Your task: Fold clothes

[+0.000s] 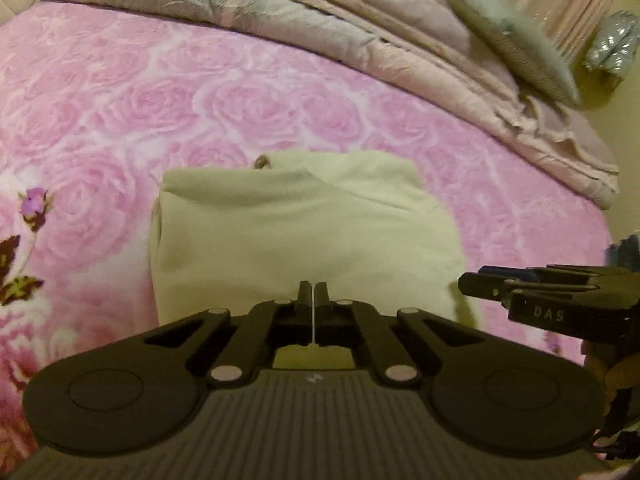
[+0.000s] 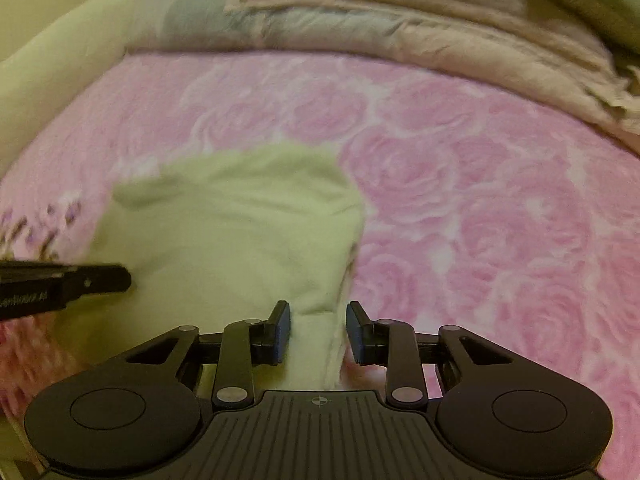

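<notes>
Folded cream garment (image 1: 304, 232) lies flat on pink rose-print blanket (image 1: 168, 92), near its front edge, w/ a small tan loop showing at the far fold. Left gripper (image 1: 312, 294): fingers pressed together over garment's near edge, whether cloth is pinched can't be told; right gripper (image 2: 318, 332): fingers spread apart, straddling the garment's right edge, blue pads bare. Beyond: stacked beige/grey quilts (image 1: 360, 40) and grey-green pillow (image 1: 516, 44); no containers in view.
</notes>
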Demonstrator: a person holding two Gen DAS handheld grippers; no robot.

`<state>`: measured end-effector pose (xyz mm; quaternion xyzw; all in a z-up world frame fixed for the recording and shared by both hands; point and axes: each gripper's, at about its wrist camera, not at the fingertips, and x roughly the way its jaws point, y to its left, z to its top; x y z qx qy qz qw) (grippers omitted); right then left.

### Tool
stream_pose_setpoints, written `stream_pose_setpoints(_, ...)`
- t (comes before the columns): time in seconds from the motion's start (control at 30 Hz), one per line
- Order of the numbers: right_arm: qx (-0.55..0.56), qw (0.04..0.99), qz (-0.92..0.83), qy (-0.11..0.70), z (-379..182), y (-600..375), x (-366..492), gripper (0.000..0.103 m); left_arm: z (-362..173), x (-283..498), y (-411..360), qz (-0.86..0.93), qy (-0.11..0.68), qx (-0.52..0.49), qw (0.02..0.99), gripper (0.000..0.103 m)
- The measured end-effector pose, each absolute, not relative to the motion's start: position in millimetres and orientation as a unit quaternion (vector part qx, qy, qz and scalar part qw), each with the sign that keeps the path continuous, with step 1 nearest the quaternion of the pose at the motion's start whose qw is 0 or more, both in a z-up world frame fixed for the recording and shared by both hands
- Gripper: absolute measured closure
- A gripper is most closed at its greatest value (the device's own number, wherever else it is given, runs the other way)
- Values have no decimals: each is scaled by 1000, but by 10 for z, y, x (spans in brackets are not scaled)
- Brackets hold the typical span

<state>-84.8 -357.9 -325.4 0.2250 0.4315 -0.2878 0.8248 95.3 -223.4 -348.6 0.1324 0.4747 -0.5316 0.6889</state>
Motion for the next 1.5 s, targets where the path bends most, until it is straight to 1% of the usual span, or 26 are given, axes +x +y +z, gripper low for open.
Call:
stream_pose_setpoints(0.1,242,824,-291,421,-3078,-3443,-883,74,-3513,915,-2275,-541,489,147,669,103)
stream_pose_setpoints(0.23,255,802,-298,450,-3267,-3307,-780,74,-3551,867,-2332,-552,505,164,643,103)
stream_pose_setpoints(0.3,243,801,-307,453,-3417,-3304,-720,74,-3548,871,-2354,-551,503,165,645,103)
stream_pose_setpoints(0.4,250,791,-327,453,-3300,-3388,-651,74,-3499,873,-2363,-544,507,169,647,103)
stream_pose_setpoints(0.57,255,797,-342,427,-2981,-3255,-734,74,-3417,876,-2377,-531,513,177,650,103)
stream_pose_setpoints(0.67,253,785,-324,464,-3180,-3208,-663,74,-3368,878,-2385,-524,517,181,652,103)
stream_pose_setpoints(0.77,247,785,-313,475,-3331,-3261,-621,74,-3319,880,-2394,-516,521,185,654,102)
stream_pose_setpoints(0.9,266,784,-297,477,-3079,-3272,-743,73,-3099,751,-2273,-483,522,193,676,100)
stream_pose_setpoints(0.97,278,784,-287,476,-2944,-3240,-856,38,-2952,602,-2159,-463,523,196,688,100)
stream_pose_setpoints(1.0,284,784,-281,476,-2876,-3223,-913,16,-2872,505,-2090,-453,523,197,695,99)
stream_pose_setpoints(1.13,290,787,-249,484,-2629,-3114,-1210,16,-2566,120,-1816,-414,525,198,717,88)
stream_pose_setpoints(1.2,290,791,-236,484,-2492,-3041,-1373,16,-2412,-79,-1691,-400,523,198,726,88)
stream_pose_setpoints(1.27,284,791,-231,491,-2353,-2966,-1507,16,-2228,-263,-1579,-387,516,202,737,83)
stream_pose_setpoints(1.5,257,800,-229,491,-1855,-2778,-1839,16,-1580,-623,-1270,-357,474,197,781,75)
